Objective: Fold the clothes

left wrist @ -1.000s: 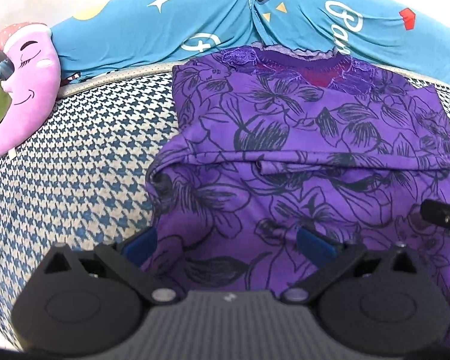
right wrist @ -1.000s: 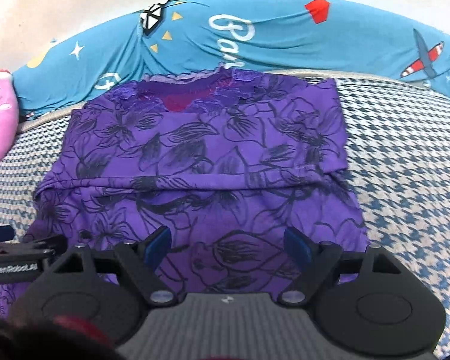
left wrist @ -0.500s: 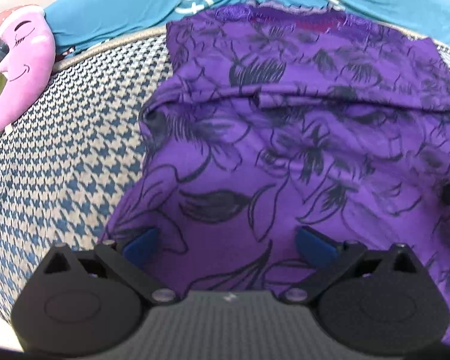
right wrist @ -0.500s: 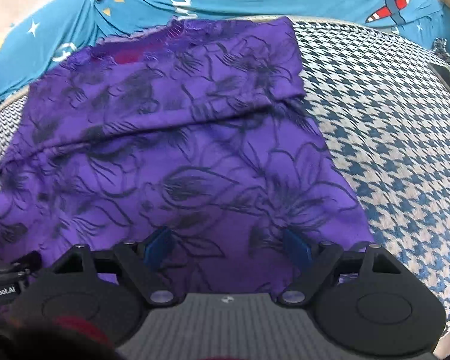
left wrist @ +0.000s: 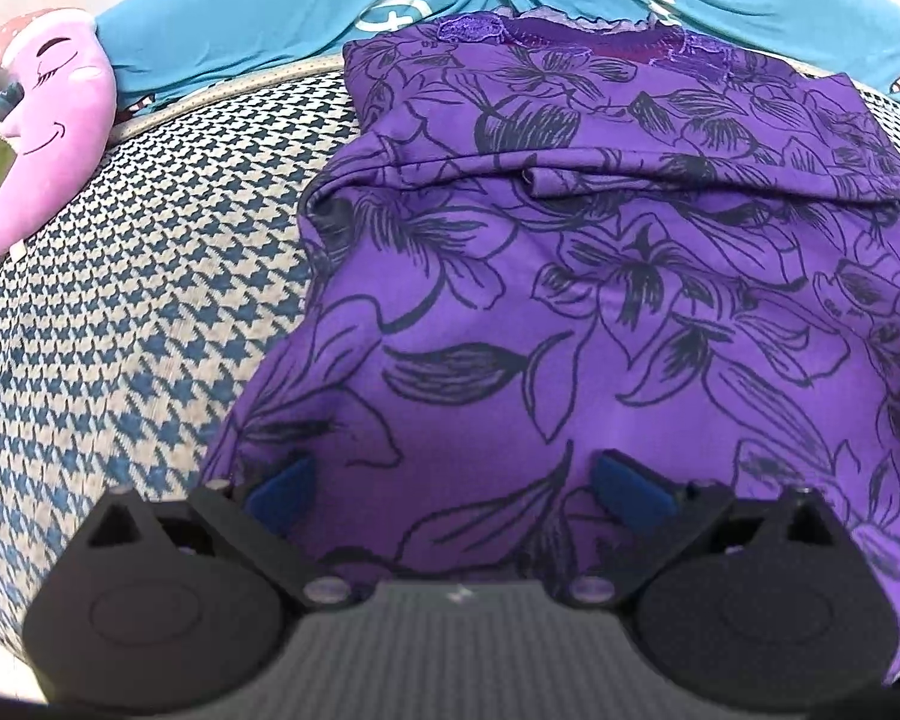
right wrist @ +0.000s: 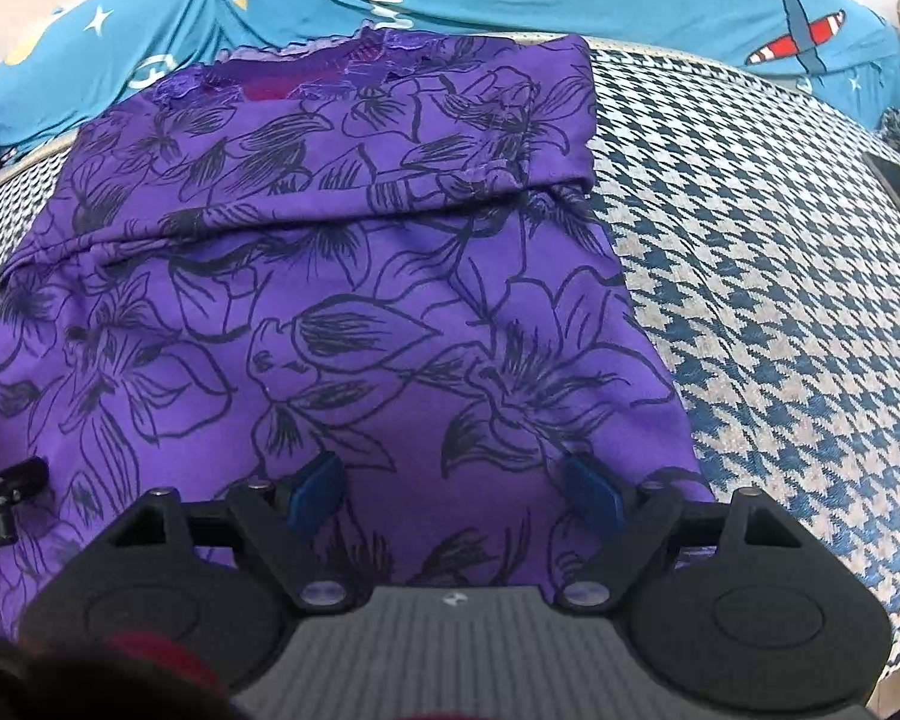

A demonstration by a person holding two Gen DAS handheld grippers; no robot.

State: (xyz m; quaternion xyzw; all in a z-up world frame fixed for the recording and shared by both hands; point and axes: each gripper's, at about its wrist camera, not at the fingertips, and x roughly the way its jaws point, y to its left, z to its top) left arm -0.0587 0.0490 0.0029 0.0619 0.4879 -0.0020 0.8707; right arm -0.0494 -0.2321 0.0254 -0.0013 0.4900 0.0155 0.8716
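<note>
Left wrist view: left claw (left wrist: 453, 483), blue pads spread wide, nothing gripped, poised over the near left part of the purple floral top (left wrist: 600, 276). Top lies flat on the houndstooth surface (left wrist: 150, 276), a cross fold in its upper half. Behind: blue printed garment (left wrist: 306, 18); pink moon plush (left wrist: 42, 120) at far left.

Right wrist view: right claw (right wrist: 453, 489), pads wide apart, empty, above the top's (right wrist: 342, 276) near right part. Houndstooth surface (right wrist: 780, 300) bare to the right.
</note>
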